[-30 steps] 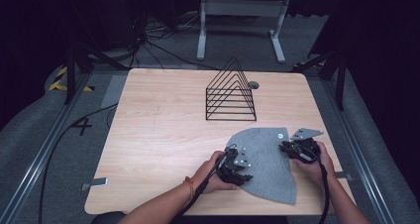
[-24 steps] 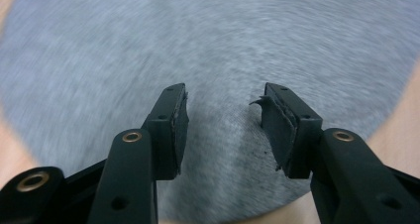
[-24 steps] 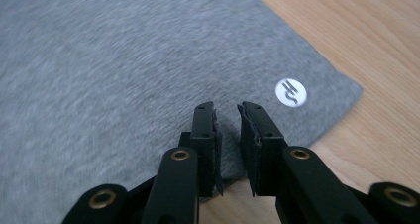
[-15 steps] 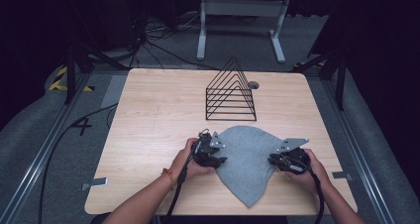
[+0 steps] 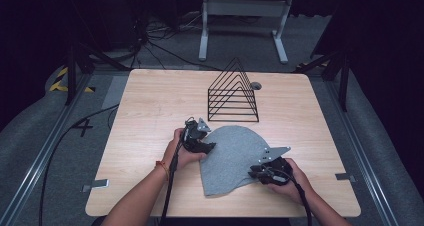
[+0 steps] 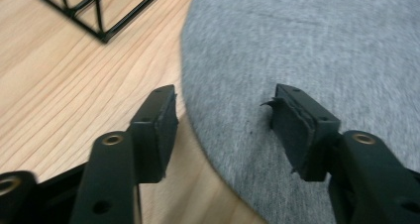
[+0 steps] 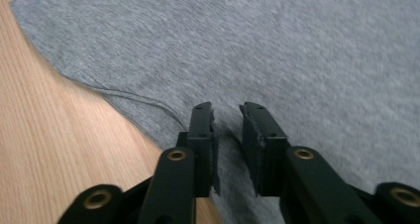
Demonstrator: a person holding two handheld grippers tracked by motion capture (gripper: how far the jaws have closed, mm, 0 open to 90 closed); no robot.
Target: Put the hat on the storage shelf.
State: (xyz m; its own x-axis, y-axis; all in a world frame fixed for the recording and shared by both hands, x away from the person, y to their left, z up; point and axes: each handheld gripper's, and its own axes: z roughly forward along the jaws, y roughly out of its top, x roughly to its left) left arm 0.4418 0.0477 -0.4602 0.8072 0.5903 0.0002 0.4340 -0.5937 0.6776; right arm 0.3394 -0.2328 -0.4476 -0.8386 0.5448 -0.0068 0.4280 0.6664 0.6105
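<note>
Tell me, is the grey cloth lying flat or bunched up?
Lying flat. The grey cloth lies smooth on the table beside the wire rack, with no bunches or humps.

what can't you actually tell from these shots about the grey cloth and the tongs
- Right tongs: a narrow gap over the grey cloth; right gripper view cannot settle whether fabric is pinched.
- Cloth's underside: hidden in the high view, lying flat on the table.
- Small round thing behind the wire rack: too small to identify.
</note>
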